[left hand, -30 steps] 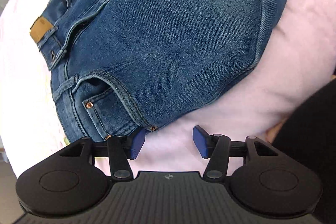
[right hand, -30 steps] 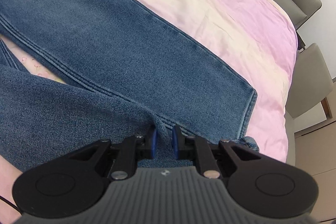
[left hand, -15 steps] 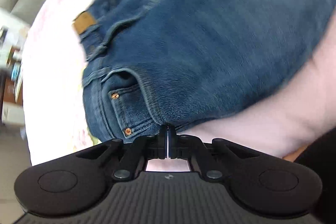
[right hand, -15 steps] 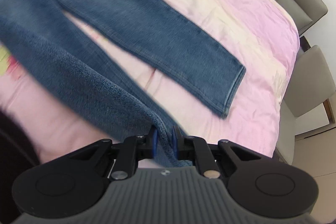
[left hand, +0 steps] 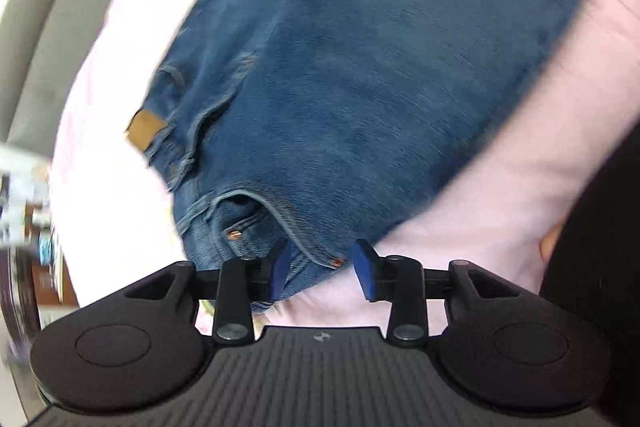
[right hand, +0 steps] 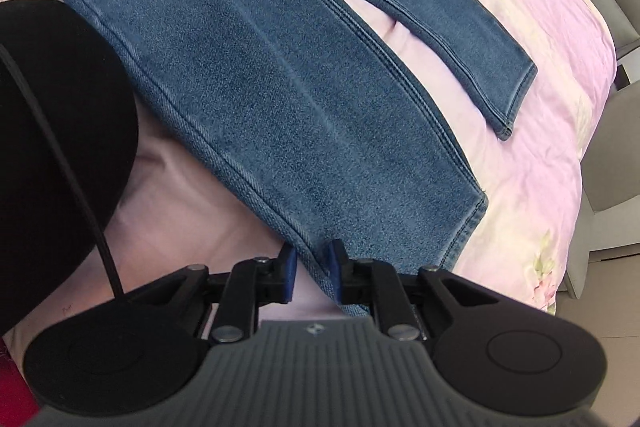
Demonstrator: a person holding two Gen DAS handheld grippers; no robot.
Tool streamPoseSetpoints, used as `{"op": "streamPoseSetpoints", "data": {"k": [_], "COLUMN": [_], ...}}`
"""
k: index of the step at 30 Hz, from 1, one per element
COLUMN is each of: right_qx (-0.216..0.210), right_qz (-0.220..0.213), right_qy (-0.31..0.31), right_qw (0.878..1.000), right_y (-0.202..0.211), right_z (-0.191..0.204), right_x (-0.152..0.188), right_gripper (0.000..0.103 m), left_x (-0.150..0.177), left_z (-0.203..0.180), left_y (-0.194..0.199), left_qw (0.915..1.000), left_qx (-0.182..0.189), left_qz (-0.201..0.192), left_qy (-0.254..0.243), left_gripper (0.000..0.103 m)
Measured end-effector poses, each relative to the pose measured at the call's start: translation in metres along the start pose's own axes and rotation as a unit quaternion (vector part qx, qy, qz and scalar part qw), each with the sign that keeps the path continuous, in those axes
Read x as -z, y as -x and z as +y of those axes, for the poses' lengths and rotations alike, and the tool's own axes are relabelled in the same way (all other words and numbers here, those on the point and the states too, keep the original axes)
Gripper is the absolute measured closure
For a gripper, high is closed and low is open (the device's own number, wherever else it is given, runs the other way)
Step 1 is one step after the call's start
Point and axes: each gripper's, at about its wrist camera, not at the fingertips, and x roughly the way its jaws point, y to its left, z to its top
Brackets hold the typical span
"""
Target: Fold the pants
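Blue jeans lie on a pink bedsheet. The left wrist view shows their waist end [left hand: 360, 87] with a tan leather patch [left hand: 146, 129] and a front pocket with copper rivets. My left gripper [left hand: 322, 269] is open, its blue pads either side of the pocket corner at the waistband. The right wrist view shows both legs [right hand: 280, 87]; the near leg's hem lies by my right gripper [right hand: 312, 273], which is open with the side seam edge between its pads. The far leg's hem [right hand: 516, 99] lies flat to the right.
The pink bedsheet [right hand: 532, 187] covers the bed. A grey headboard or chair [right hand: 612, 155] stands at the right. A black round shape with a cable [right hand: 60, 147] is at the left. Dark clothing of the person [left hand: 600, 227] is at the right of the left wrist view.
Both grippers were shut on the jeans half a second ago and have opened. The lifted near leg now lies flat on the bed. The waist has shifted in view.
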Motion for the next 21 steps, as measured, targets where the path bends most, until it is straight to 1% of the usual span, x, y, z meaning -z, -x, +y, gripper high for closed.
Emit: {"op": "streamPoseSetpoints", "data": {"k": [2,3,5,6,7,9,10,11,14,15,16,17,18,19,21], "right_qx": [0.002,0.003,0.005,0.005,0.006,0.010,0.011,0.013,0.015,0.018,0.024,0.036,0.045,0.056,0.080], "right_qz": [0.002,0.003,0.005,0.007,0.009,0.016,0.019,0.020,0.026,0.028,0.031,0.033,0.035,0.034,0.019], "right_qy": [-0.002,-0.004,-0.009,-0.011,-0.012,-0.011,-0.012,-0.016,-0.031,-0.031,-0.030,-0.029,-0.030,-0.031,-0.035], "right_qw": [1.000,1.000,1.000,1.000,1.000,1.000,1.000,1.000,0.999,0.999,0.999,0.998,0.998,0.997,0.996], "right_y": [-0.002,-0.001,-0.003,-0.003,-0.004,-0.005,-0.006,-0.008,-0.017,-0.020,-0.024,-0.025,-0.025,-0.022,-0.007], "right_z": [-0.002,-0.002,-0.004,-0.004,-0.005,-0.006,-0.006,-0.007,-0.008,-0.007,-0.005,-0.002,0.000,0.002,0.002], "right_x": [-0.002,-0.003,-0.004,-0.004,-0.004,-0.003,-0.003,-0.002,-0.001,-0.001,-0.001,-0.002,-0.003,-0.005,-0.007], "right_gripper": [0.088,0.087,0.086,0.085,0.084,0.080,0.079,0.078,0.077,0.077,0.077,0.083,0.093,0.095,0.099], "left_x": [-0.001,-0.002,-0.004,-0.005,-0.005,-0.005,-0.004,-0.003,-0.004,-0.004,-0.003,-0.001,0.000,0.001,0.004], "left_z": [-0.002,-0.003,-0.006,-0.010,-0.014,-0.016,-0.018,-0.020,-0.014,-0.013,-0.011,-0.009,-0.006,-0.003,0.009], "left_y": [-0.015,-0.020,-0.032,-0.038,-0.042,-0.049,-0.052,-0.054,-0.061,-0.060,-0.059,-0.056,-0.051,-0.044,-0.029], "left_qw": [0.9997,0.9996,0.9992,0.9987,0.9984,0.9982,0.9980,0.9981,0.9995,0.9998,0.9998,0.9995,0.9989,0.9979,0.9938], "left_qx": [0.005,0.002,-0.004,0.001,-0.003,-0.002,-0.005,-0.008,-0.006,-0.008,-0.015,-0.027,-0.036,-0.042,-0.047], "left_qz": [0.012,0.015,0.016,0.020,0.023,0.020,0.018,0.015,0.015,0.015,0.012,0.008,0.001,-0.008,-0.026], "left_qy": [-0.020,-0.026,-0.037,-0.046,-0.052,-0.057,-0.060,-0.060,-0.028,-0.013,0.003,0.017,0.031,0.050,0.097], "left_gripper": [0.053,0.053,0.046,0.044,0.042,0.039,0.035,0.034,0.034,0.039,0.054,0.065,0.070,0.074,0.076]}}
